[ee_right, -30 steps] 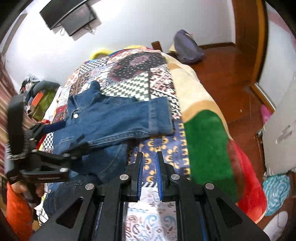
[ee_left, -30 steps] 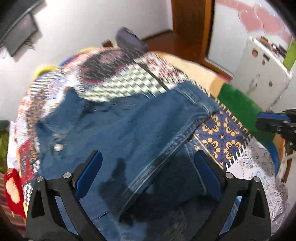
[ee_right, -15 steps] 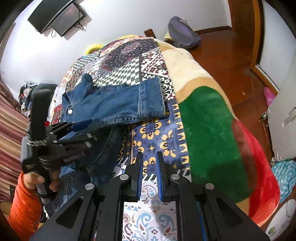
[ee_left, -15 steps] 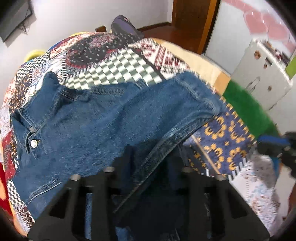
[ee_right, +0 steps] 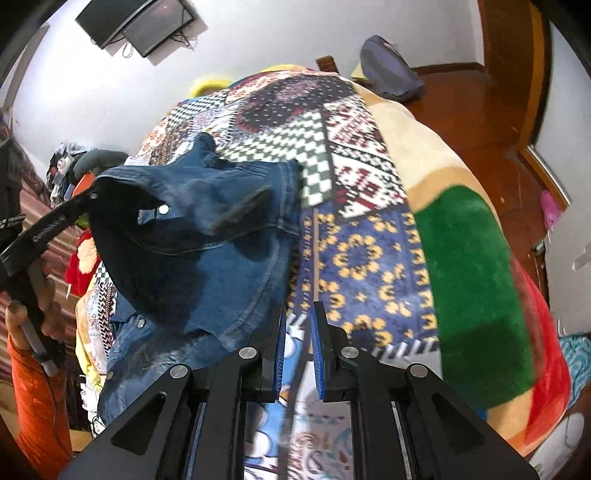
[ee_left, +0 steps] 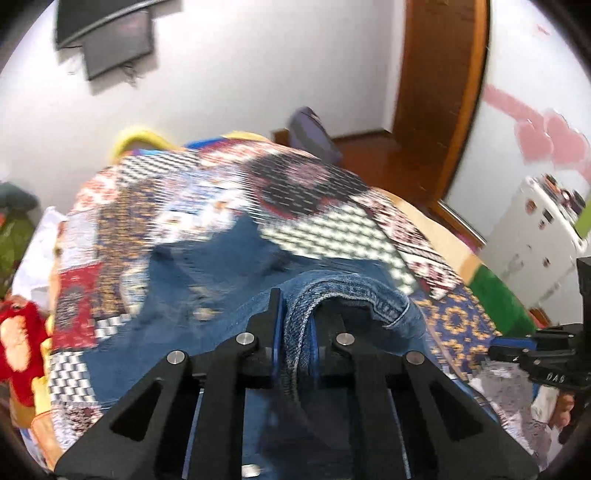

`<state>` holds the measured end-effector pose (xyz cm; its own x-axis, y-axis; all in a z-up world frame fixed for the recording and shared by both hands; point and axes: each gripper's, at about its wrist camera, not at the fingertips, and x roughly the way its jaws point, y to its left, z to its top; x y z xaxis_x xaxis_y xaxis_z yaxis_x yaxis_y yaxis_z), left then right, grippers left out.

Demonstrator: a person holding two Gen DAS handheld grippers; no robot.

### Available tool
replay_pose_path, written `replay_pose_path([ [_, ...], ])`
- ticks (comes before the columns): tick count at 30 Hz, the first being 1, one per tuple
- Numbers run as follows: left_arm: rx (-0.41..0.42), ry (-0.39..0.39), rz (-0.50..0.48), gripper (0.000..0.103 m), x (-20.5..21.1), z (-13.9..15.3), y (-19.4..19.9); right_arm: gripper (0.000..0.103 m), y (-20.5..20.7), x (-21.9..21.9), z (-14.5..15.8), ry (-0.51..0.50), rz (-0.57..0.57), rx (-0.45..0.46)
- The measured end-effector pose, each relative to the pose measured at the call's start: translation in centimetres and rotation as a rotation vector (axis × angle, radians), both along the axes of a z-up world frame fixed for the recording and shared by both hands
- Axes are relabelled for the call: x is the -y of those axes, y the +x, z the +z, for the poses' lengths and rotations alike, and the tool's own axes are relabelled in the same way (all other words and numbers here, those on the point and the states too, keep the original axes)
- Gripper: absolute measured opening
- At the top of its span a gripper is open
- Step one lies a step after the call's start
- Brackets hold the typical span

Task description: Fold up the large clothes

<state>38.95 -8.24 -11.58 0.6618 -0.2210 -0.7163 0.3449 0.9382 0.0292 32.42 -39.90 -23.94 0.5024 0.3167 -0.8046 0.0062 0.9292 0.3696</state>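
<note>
A blue denim jacket (ee_right: pixel 207 236) lies on the patchwork blanket (ee_right: pixel 332 155) of a bed. My left gripper (ee_left: pixel 295 328) is shut on a thick seamed fold of the denim jacket (ee_left: pixel 332 291) and holds it raised above the bed. In the right wrist view the left gripper (ee_right: pixel 88 197) lifts that part of the jacket at the left, so the cloth hangs in a dark fold. My right gripper (ee_right: pixel 298 328) has its blue pads close together with nothing between them, low over the bed's near edge, right of the jacket's hem.
A green and red blanket patch (ee_right: pixel 476 280) covers the bed's right side. A purple bag (ee_right: pixel 388 70) lies on the wooden floor (ee_right: pixel 480 110) beyond the bed. A screen (ee_right: pixel 140 22) hangs on the white wall. Clutter (ee_right: pixel 77 162) sits left of the bed.
My left gripper went from open over the jacket to shut on a denim fold and has lifted it. The right gripper stays shut near the bed's front edge.
</note>
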Motion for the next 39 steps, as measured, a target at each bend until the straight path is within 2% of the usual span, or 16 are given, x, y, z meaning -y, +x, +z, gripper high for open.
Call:
replay_pose_path([
  [2,0.032,0.003,0.041,0.009,-2.6,0.3,-0.5,0.009,0.4,-0.8,0.4,-0.008,0.005,0.006],
  [5,0.018,-0.021,0.091,0.009,-6.3,-0.7,-1.1,0.01,1.1,-2.6,0.8,-0.021,0.024,0.014],
  [9,-0.081,-0.053,0.16,0.009,-10.9,-4.8,-1.7,0.009,2.2,-5.2,0.1,-0.039,0.063,-0.001],
  [11,-0.131,-0.075,0.194,0.011,-12.8,-7.0,-2.2,0.009,2.9,-6.6,-0.9,-0.04,0.099,-0.038],
  [17,-0.236,-0.14,0.263,0.034,-17.1,-12.6,-5.1,0.01,3.5,-9.3,-3.6,-0.177,0.16,-0.104],
  [18,-0.257,-0.136,0.281,0.034,-17.6,-13.7,-5.5,0.01,3.5,-9.5,-3.9,-0.191,0.162,-0.106],
  [20,-0.283,-0.145,0.308,0.047,-18.5,-15.2,-6.1,0.01,3.4,-9.3,-4.2,-0.188,0.155,-0.11],
  [21,-0.284,-0.161,0.321,0.05,-18.9,-15.6,-6.5,0.01,3.4,-9.2,-4.2,-0.178,0.15,-0.113],
  [24,-0.286,-0.241,0.379,0.056,-20.6,-16.5,-7.7,0.01,3.3,-8.8,-4.5,-0.154,0.134,-0.12],
  [28,-0.307,-0.255,0.44,0.057,-22.0,-17.4,-9.1,0.01,3.2,-8.8,-4.7,-0.152,0.13,-0.114],
  [29,-0.321,-0.249,0.453,0.056,-22.3,-17.6,-9.3,0.01,3.2,-8.8,-4.8,-0.153,0.128,-0.112],
  [31,-0.355,-0.141,0.5,0.056,-22.8,-18.8,-9.7,0.01,3.2,-8.9,-4.9,-0.158,0.126,-0.11],
  [32,-0.358,-0.136,0.497,0.056,-23.0,-19.0,-10.0,0.01,3.2,-9.0,-4.9,-0.16,0.125,-0.11],
  [35,-0.359,-0.179,0.504,0.056,-24.2,-18.4,-11.2,0.01,3.3,-9.0,-4.9,-0.161,0.127,-0.109],
  [39,-0.298,-0.201,0.51,0.056,-25.1,-15.7,-12.1,0.01,3.4,-8.9,-5.0,-0.152,0.124,-0.11],
])
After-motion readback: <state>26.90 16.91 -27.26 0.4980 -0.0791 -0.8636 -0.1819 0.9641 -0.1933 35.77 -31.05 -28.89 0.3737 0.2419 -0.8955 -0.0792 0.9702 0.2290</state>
